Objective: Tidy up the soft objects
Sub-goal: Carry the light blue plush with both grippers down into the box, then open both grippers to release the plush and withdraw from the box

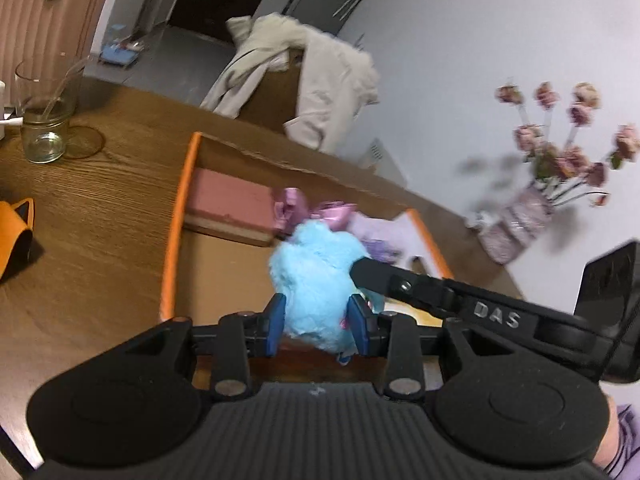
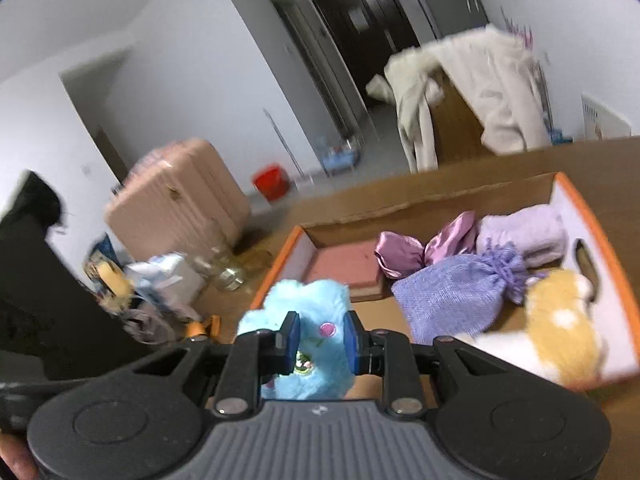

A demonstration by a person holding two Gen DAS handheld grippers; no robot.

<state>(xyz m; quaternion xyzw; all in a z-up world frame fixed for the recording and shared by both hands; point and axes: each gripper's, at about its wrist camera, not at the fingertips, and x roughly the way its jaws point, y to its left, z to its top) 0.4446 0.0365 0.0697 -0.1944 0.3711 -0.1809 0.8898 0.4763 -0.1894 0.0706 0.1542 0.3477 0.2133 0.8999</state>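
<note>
1. Over the near end of the orange-edged cardboard box (image 1: 181, 216), a fluffy blue plush toy (image 1: 316, 276) is held by both grippers at once: the left gripper (image 1: 318, 326) has its blue fingers (image 1: 276, 326) pinching the toy's lower part, and the right gripper (image 2: 320, 340) has its fingers (image 2: 291, 338) pinched on the same toy from its own side.
2. Already lying in the box are a pink flat pad (image 2: 346, 266), a satin purple bow (image 2: 424, 248), a lilac drawstring pouch (image 2: 456, 292), a pale purple soft roll (image 2: 524, 232) and a yellow-and-white plush (image 2: 560, 320).
3. The blue toy is judged to be the item in hand; it is not yet set down.
4. Bare cardboard floor is seen at the near left of the box, in front of the pad; that is judged the freest spot.
5. The box's orange rims and the raw far wall are to be cleared on the way down.
6. On the wooden surface (image 1: 100, 200) a glass jar (image 1: 44, 120) stands well to the left, and a vase of pink flowers (image 1: 520, 216) stands beyond the box's right rim.
7. What else remains outside the box cannot be told, the left of the right wrist view being blurred.
</note>
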